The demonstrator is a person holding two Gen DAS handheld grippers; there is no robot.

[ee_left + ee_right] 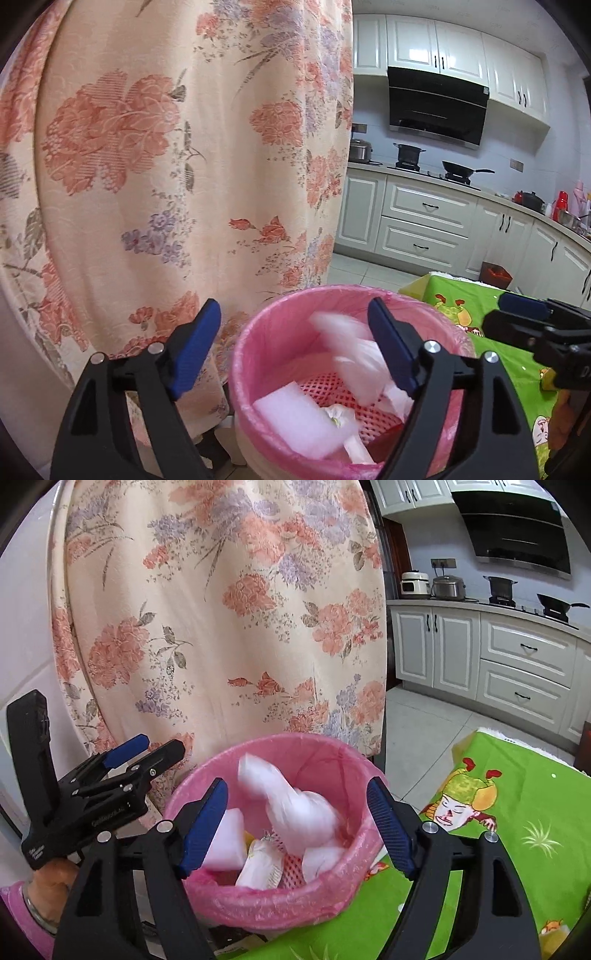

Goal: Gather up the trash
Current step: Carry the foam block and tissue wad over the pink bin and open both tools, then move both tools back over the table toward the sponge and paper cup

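Blue-padded fingers (203,830) of the right gripper (299,827) stand wide apart over the pink-lined bin (280,904), gripping nothing. A blurred white plastic bag (295,812) is tumbling into it! The left gripper (295,350) gapes empty too. Such trash looks feather-light, soft and crumply; a bunched fold would be the place to pinch.
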